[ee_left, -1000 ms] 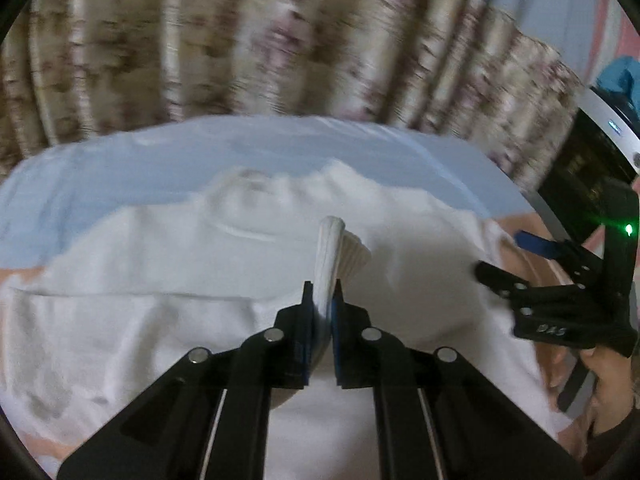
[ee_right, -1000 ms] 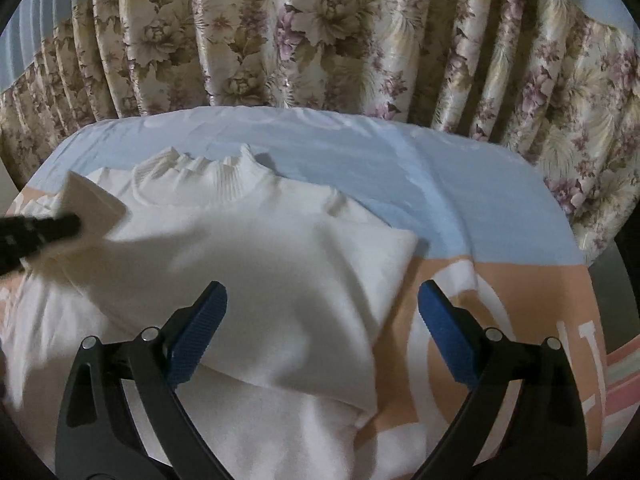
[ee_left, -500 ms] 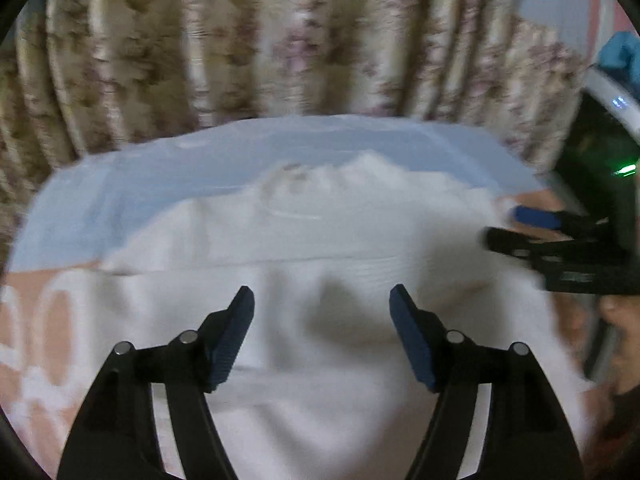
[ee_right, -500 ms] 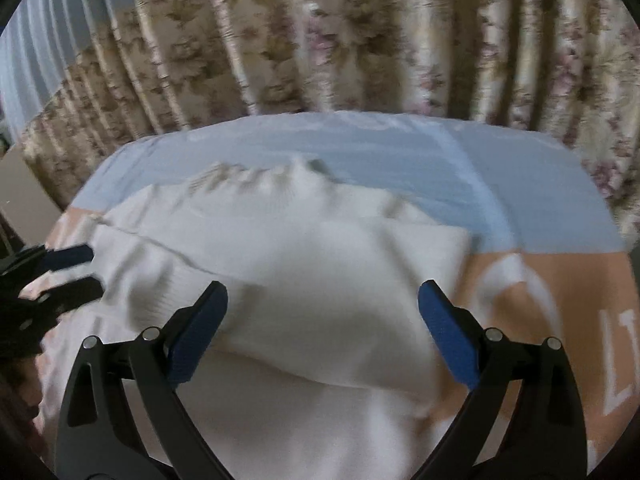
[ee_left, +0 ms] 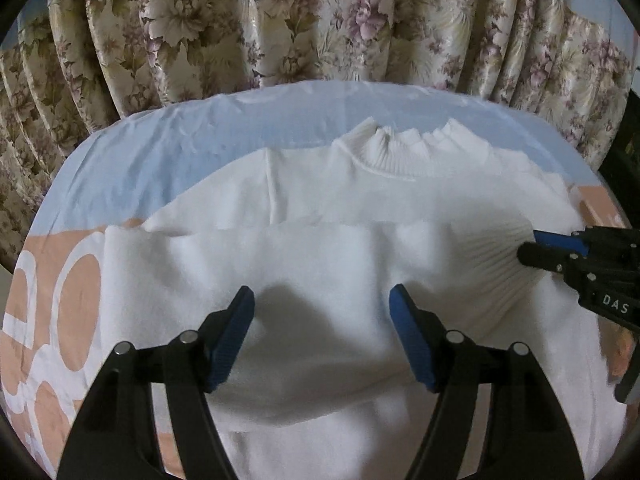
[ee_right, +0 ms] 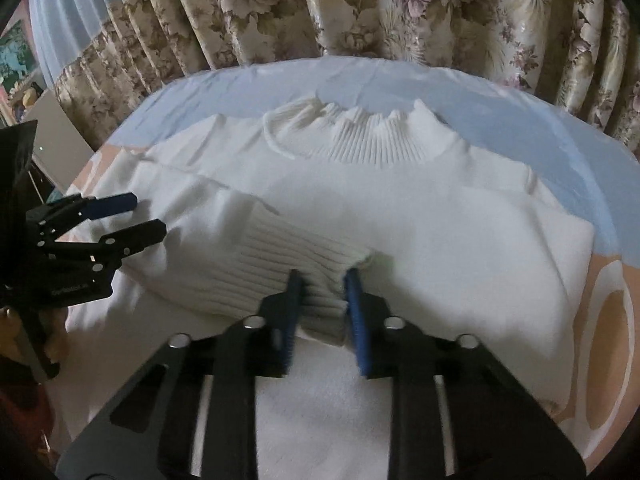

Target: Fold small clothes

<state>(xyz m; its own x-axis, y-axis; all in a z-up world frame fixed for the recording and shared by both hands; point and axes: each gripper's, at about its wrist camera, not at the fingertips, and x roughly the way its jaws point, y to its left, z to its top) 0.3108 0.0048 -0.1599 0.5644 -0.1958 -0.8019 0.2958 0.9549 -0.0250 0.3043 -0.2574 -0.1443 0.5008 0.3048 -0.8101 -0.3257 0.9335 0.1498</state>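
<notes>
Sleeve-fold step. Sweater (ee_right: 400,220) lies flat on the bed (ee_right: 500,120), collar far side. Right gripper (ee_right: 320,296) has just closed and pinches the ribbed cuff (ee_right: 288,256). Left gripper (ee_left: 320,332) hangs open over the body, holding nothing. Next, I'd say: carry the cuff across and lay the sleeve flat without dragging the body.

Your two wrist views look steeply down, close over the sweater (ee_left: 320,208), facing the curtain (ee_right: 360,12); both share its collar.

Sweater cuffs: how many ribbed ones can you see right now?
1. The ribbed cuff lies across the sweater's front, pinched in the right gripper, whose jaws have just been closing. The other sleeve's cuff may be hidden under folds.
</notes>
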